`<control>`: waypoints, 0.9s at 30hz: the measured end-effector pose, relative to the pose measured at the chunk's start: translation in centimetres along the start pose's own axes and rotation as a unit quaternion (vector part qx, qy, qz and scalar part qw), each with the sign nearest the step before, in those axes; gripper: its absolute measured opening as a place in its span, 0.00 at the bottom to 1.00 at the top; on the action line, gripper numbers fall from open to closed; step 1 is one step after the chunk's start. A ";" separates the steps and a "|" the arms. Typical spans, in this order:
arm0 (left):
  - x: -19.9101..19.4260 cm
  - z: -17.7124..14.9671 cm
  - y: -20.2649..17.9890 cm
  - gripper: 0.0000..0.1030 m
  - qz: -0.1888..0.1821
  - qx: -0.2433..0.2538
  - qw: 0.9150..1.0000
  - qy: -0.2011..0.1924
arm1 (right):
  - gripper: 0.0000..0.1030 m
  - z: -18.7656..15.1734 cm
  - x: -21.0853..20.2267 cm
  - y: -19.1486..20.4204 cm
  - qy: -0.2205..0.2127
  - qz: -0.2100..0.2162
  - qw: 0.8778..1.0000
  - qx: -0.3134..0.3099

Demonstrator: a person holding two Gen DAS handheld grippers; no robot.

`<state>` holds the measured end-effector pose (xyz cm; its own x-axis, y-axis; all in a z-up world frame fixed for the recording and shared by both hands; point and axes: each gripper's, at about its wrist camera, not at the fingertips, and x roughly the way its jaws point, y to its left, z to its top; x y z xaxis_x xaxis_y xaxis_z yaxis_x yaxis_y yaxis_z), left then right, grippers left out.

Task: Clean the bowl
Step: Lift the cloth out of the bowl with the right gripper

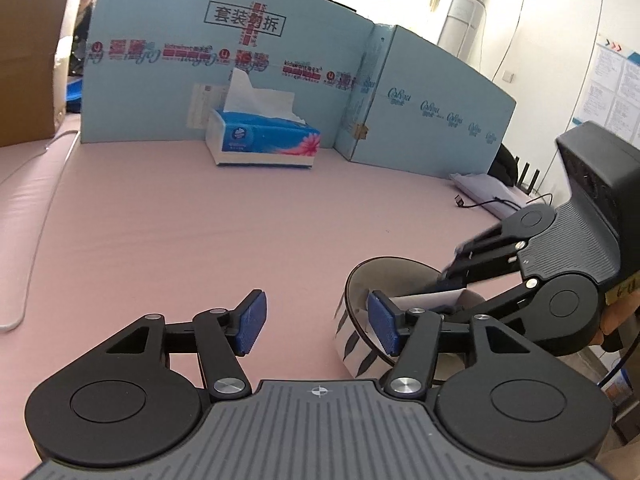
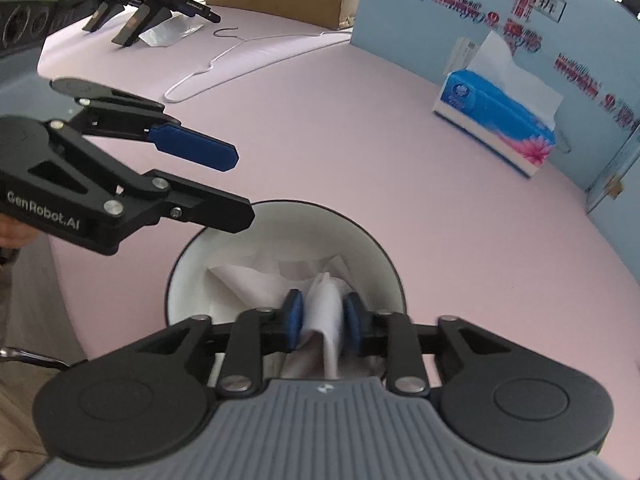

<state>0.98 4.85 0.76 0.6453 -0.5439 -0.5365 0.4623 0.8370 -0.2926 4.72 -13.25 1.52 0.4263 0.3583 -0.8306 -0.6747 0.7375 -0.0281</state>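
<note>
The bowl (image 2: pixel 188 260), white inside with a dark rim and stripes outside, stands on the pink table near its front edge. My right gripper (image 2: pixel 323 320) reaches down into it, shut on a crumpled white tissue (image 2: pixel 320 300) that lies spread on the bowl's bottom. My left gripper (image 2: pixel 240 188) stands open at the bowl's left side. One finger hangs over the rim and the other is well outside; neither pad presses on it. In the left wrist view the bowl (image 1: pixel 384 276) is at lower right, by my left gripper (image 1: pixel 318 324), and my right gripper (image 1: pixel 448 280) enters it from the right.
A blue tissue box (image 1: pixel 264 136) stands at the back against light-blue cardboard panels (image 1: pixel 200 80). A brown box (image 1: pixel 28 60) is at far left, with a person partly seen behind it. A white wire hanger (image 2: pixel 208 68) and black tools (image 2: pixel 132 20) lie at the table's far left.
</note>
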 end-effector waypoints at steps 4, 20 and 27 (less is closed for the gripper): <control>-0.5 0.0 0.3 0.67 -0.001 -0.003 1.000 -0.007 | 0.10 0.2 0.1 0.8 -0.007 0.006 1.000 -0.003; -1.1 -0.2 0.3 0.68 -0.008 -0.001 1.000 -0.013 | 0.08 -0.3 -0.5 0.4 0.019 0.021 1.000 -0.014; -1.4 -0.3 0.5 0.69 -0.005 -0.003 1.000 -0.016 | 0.09 -0.4 0.0 -0.2 0.036 -0.023 0.999 -0.030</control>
<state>0.16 6.02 1.11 0.6607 -0.5532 -0.5074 0.4646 0.8323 -0.3025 4.62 -13.63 1.27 0.4154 0.2806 -0.8653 -0.6908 0.7162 -0.0993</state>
